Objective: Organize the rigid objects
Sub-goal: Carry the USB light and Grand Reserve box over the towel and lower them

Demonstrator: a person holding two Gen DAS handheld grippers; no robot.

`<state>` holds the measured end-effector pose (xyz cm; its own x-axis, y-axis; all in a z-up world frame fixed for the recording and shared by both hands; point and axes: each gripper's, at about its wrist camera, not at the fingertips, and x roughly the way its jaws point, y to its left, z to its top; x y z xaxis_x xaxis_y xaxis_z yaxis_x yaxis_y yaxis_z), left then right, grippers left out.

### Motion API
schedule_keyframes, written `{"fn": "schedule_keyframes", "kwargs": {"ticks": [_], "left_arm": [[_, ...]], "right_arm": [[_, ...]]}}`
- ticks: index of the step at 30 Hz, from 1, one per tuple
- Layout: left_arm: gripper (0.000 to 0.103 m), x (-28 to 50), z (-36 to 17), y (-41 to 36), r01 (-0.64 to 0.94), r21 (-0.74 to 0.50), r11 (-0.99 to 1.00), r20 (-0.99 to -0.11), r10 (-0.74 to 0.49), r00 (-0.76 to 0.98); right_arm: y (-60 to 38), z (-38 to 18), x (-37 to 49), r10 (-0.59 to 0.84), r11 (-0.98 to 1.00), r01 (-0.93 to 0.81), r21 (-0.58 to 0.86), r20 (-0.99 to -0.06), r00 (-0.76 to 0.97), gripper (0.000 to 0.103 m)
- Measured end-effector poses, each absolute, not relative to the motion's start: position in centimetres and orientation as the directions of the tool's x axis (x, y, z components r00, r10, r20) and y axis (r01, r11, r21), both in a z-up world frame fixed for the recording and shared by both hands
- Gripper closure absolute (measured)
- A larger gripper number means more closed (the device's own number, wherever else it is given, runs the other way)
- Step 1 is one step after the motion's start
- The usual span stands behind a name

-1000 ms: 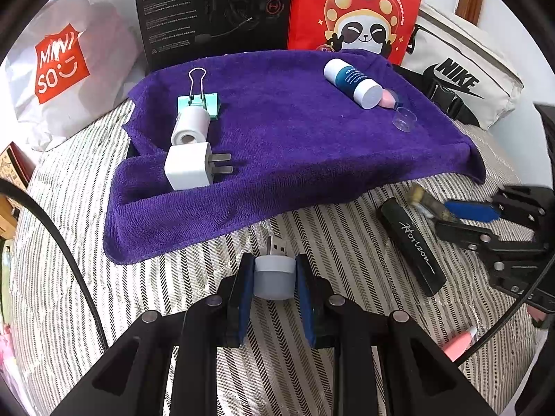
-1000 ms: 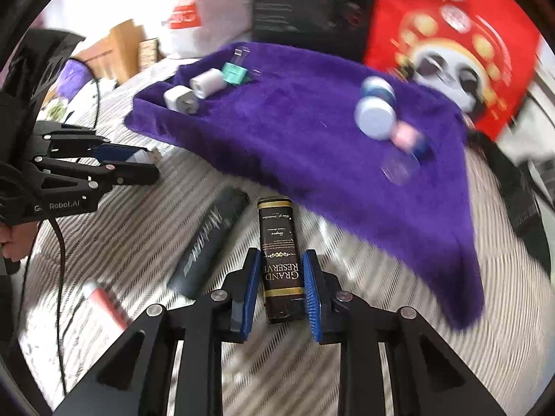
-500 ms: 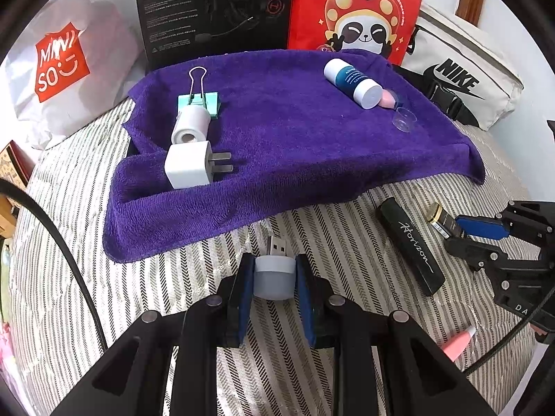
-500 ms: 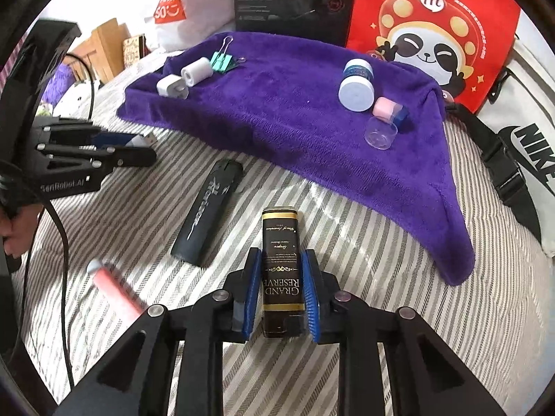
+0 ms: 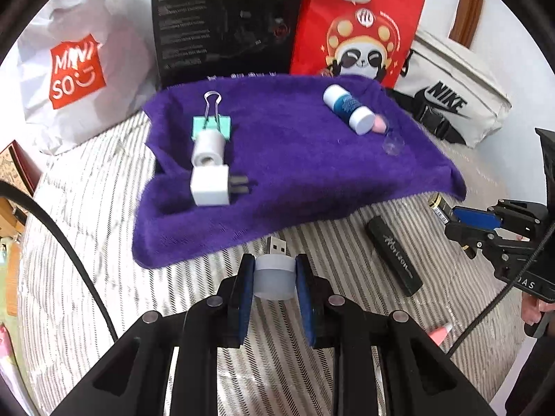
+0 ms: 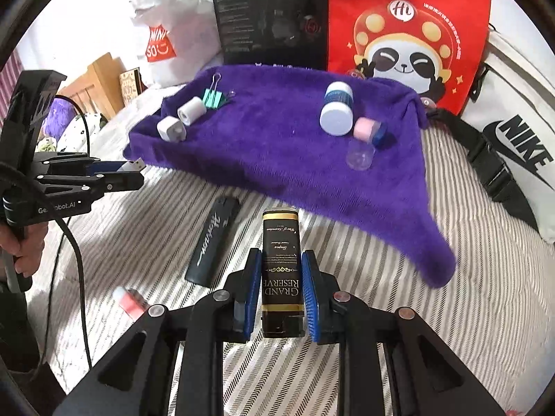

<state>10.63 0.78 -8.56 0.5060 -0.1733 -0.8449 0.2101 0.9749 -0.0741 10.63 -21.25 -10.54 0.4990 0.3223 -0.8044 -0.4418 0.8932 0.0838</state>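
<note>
Now both grippers are rising off the striped bed, the left gripper [image 5: 274,279] with fingers clamped on the USB night light [image 5: 274,274] and the right gripper [image 6: 281,287] on the black lighter [image 6: 280,270], heading, I judge, toward the purple towel [image 5: 295,173] in the frame's centre.

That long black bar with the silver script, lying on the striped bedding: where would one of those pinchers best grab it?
Probably across the middle of the black bar, coming from above with a finger on each long side. It lies flat and narrow, so its width fits the jaws. Both the left gripper and right gripper are already full.
</note>
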Motion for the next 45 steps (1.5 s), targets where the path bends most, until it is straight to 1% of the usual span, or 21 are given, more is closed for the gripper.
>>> {"fn": "schedule_keyframes", "kwargs": {"ticks": [4, 10, 20, 29, 36, 45], "left_arm": [[0.080, 11.1, -7.5, 1.4, 0.213, -0.096, 0.972, -0.835, -0.195, 0.514], [0.080, 13.1, -6.2, 1.4, 0.221, -0.089, 0.971, -0.830, -0.195, 0.523], [0.080, 18.1, -4.2, 1.8, 0.234, -0.085, 0.968, -0.822, -0.201, 0.533], [0.080, 21.8, -4.5, 1.0, 0.252, -0.080, 0.964, -0.824, -0.207, 0.528], [0.080, 23.8, -6.2, 0.5, 0.267, -0.114, 0.957, -0.832, -0.238, 0.500], [0.080, 24.8, -8.6, 1.1, 0.248, -0.121, 0.961, -0.859, -0.227, 0.459]], "right_arm": [[-21.1, -9.3, 11.1, 0.328, 0.885, -0.460, 0.072, -0.797, 0.507, 0.080], [-20.6, -7.5, 13.2, 0.358, 0.877, -0.473, 0.086, -0.774, 0.522, 0.080], [-19.3, -5.4, 19.7, 0.395, 0.868, -0.484, 0.110, -0.743, 0.540, 0.080], [-17.6, -7.5, 23.9, 0.410, 0.859, -0.492, 0.139, -0.763, 0.500, 0.080], [-17.7, -9.0, 25.4, 0.379, 0.867, -0.484, 0.122, -0.792, 0.479, 0.080], [-17.2, -10.8, 26.1, 0.370, 0.857, -0.501, 0.122, -0.821, 0.434, 0.080]]}}
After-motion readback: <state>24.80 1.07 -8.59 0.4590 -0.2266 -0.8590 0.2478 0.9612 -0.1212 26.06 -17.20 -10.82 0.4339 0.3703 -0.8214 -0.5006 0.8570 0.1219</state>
